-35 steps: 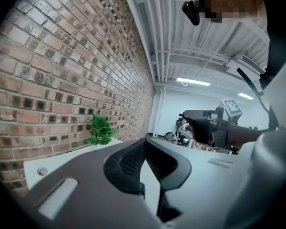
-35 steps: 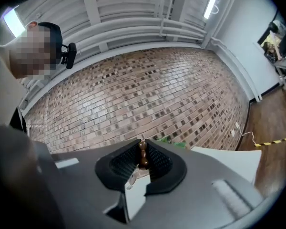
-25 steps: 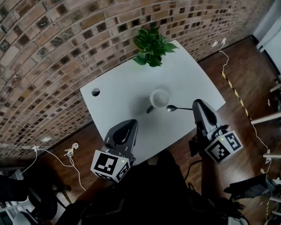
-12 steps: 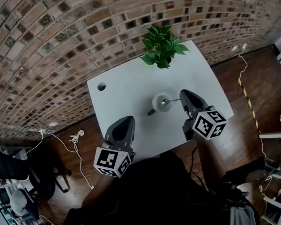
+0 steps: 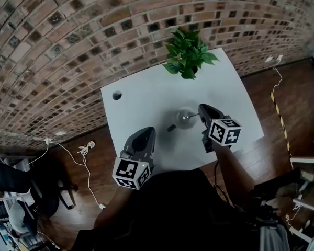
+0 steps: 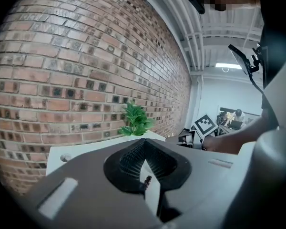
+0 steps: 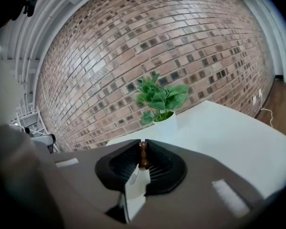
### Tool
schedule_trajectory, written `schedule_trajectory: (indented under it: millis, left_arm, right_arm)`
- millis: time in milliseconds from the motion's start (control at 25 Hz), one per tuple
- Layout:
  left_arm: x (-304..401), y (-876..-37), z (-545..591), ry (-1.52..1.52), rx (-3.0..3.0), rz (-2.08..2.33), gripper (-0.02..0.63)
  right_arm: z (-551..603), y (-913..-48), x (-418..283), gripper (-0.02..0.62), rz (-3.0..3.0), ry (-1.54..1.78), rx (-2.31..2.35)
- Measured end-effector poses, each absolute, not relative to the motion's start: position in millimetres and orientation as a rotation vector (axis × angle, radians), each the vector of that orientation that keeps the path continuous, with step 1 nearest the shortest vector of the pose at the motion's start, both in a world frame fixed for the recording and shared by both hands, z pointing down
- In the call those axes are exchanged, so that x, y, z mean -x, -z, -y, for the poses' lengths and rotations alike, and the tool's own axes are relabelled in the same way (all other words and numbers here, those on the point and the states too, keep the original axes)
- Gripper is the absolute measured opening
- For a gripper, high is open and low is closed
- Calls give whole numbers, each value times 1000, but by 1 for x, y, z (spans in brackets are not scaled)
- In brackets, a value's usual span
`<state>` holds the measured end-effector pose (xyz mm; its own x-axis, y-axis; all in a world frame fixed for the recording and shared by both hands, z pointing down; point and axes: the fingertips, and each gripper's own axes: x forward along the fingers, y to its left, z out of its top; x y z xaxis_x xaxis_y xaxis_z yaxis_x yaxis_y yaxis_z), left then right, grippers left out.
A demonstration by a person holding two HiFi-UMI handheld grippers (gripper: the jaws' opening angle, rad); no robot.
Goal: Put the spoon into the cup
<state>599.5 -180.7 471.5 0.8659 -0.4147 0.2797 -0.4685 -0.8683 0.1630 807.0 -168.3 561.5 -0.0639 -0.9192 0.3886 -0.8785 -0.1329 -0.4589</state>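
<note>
Head view steeply down over table, gripper views low, facing brick wall, all sharing the plant

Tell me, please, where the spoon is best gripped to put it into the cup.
At the handle's tip, from the right, as the right gripper does: the spoon points its bowl leftward at the cup, so the jaws should stay clear of the rim.

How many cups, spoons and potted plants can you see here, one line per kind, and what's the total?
Cup: 1
Spoon: 1
Potted plant: 1
Total: 3
</note>
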Motion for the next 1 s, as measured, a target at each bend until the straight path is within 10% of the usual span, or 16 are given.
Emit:
schedule_trajectory:
  millis: [1000]
  left_arm:
    - [-599,-495,185,-423,-2772,689,-6]
  right_arm:
    - [181,-623,-803,32,-1998,1042,2177]
